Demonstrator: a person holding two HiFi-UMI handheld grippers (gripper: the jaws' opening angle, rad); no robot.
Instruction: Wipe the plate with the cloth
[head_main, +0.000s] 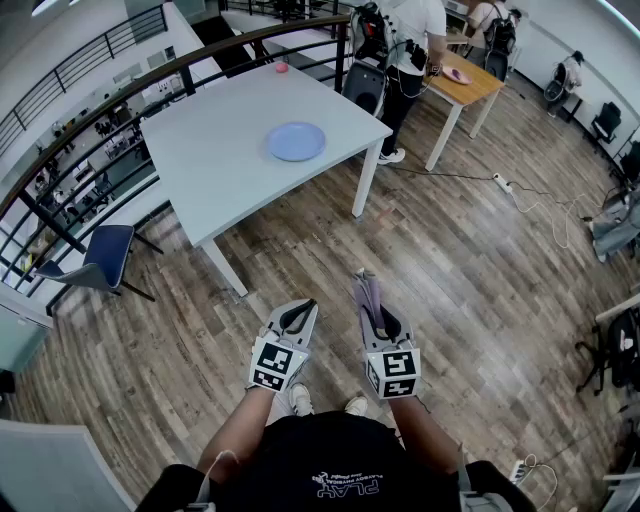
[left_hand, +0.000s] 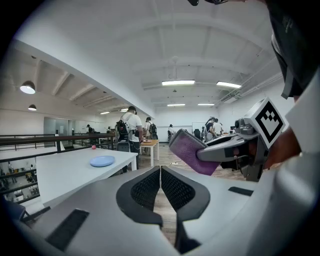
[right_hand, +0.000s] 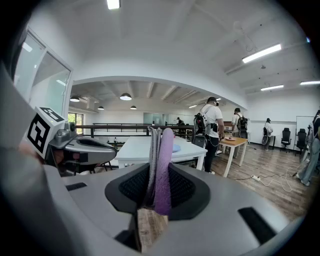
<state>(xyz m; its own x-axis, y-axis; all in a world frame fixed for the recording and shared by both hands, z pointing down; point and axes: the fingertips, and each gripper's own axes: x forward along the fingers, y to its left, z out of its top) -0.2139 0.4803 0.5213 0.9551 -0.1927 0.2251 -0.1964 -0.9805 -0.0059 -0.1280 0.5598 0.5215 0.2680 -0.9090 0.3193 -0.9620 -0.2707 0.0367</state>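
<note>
A blue plate (head_main: 296, 141) lies on the white table (head_main: 210, 150) well ahead of me; it also shows as the plate (left_hand: 102, 161) on the table (left_hand: 60, 167) in the left gripper view, and its edge (right_hand: 176, 148) peeks past the cloth in the right gripper view. My right gripper (head_main: 372, 300) is shut on a folded purple cloth (head_main: 367, 293), which stands upright between its jaws as the cloth (right_hand: 161, 170). My left gripper (head_main: 297, 316) is shut with nothing in it, level beside the right one. From the left gripper view, the cloth (left_hand: 190, 151) sticks out of the right gripper (left_hand: 225, 150).
A small pink ball (head_main: 281, 68) sits near the table's far edge. A blue chair (head_main: 100, 260) stands left of the table by the black railing (head_main: 90, 110). People stand at a wooden table (head_main: 470, 85) behind. A power strip with cable (head_main: 503, 183) lies on the wood floor.
</note>
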